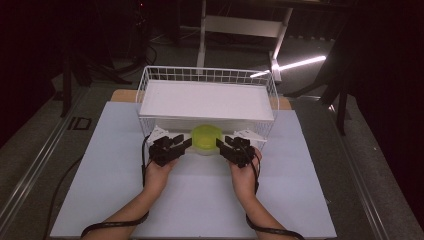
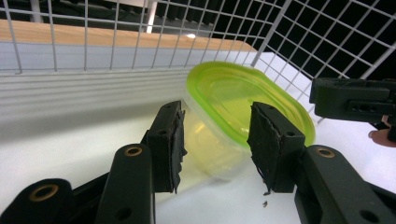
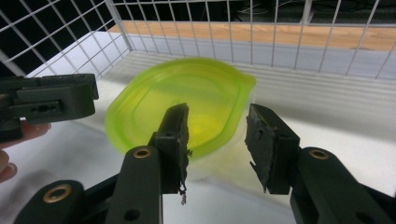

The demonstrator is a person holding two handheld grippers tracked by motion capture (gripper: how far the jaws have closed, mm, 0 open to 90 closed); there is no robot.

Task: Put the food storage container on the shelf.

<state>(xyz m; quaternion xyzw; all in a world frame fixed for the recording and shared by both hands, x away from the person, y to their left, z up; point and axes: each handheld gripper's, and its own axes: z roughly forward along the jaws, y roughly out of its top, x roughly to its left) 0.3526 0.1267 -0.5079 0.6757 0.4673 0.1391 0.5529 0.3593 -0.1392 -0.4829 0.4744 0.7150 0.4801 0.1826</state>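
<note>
The left gripper (image 1: 186, 143) and right gripper (image 1: 220, 145) are held with jaws parted, nothing pinched between the pads (image 2: 263, 142). Between the two, a clear container with a green lid (image 1: 207, 138) is seen on the white table (image 1: 200, 200), at the open front of the wire basket (image 1: 207, 75) (beneath its white shelf (image 1: 207, 100)).

Dark room, grey floor (image 1: 35, 145), white table frame (image 1: 240, 25), bright light strip (image 1: 302, 63).
</note>
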